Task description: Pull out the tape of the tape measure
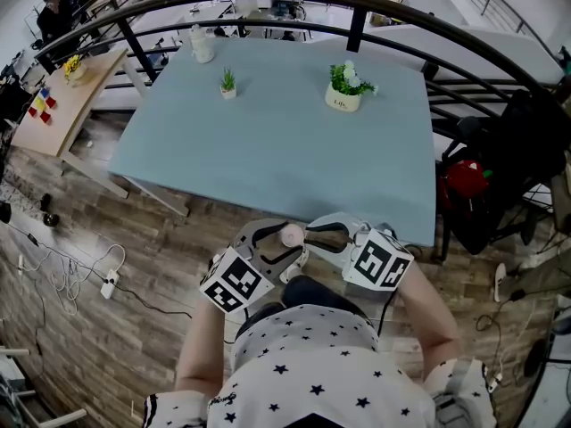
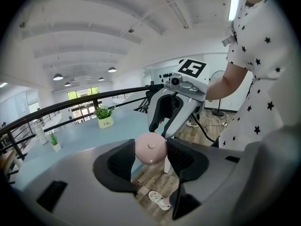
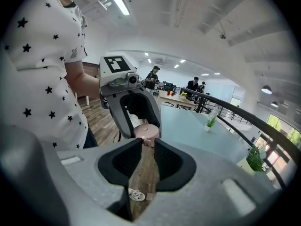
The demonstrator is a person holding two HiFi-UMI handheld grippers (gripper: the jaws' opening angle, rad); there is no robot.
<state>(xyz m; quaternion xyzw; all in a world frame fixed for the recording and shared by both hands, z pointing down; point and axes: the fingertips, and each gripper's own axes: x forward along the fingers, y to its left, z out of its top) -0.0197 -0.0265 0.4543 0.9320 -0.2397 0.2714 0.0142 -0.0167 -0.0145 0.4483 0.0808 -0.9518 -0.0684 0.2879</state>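
- The tape measure [image 2: 150, 149], a round pink case, sits between the pads of the left gripper [image 2: 150, 155], which is clamped on its two sides. It hangs in the air close to the person's body, over the wooden floor [image 1: 89, 328] and just short of the near edge of the blue table [image 1: 268, 150].
- A small pinkish tab [image 3: 143, 143] sticks out of the case toward the right gripper [image 3: 146, 146]. In the right gripper view it lies between the jaw tips. They stand narrow with a sliver of gap showing, so I read them as not clamped yet.
- As I judge it, the step in hand is getting a sure pinch on that tab. I would close fully with the tab well inside the pads, not on its very edge, or it may slip free at the first pull.
- Then I would draw the right gripper straight away from the case, along the line the tape leaves its slot. A sideways pull could kink or jam it.
- The left clamp is on a round, smooth body, so I would hold it firm and pull slowly, so the case cannot twist out.
- The grippers meet tip to tip, and I see room to part them sideways.
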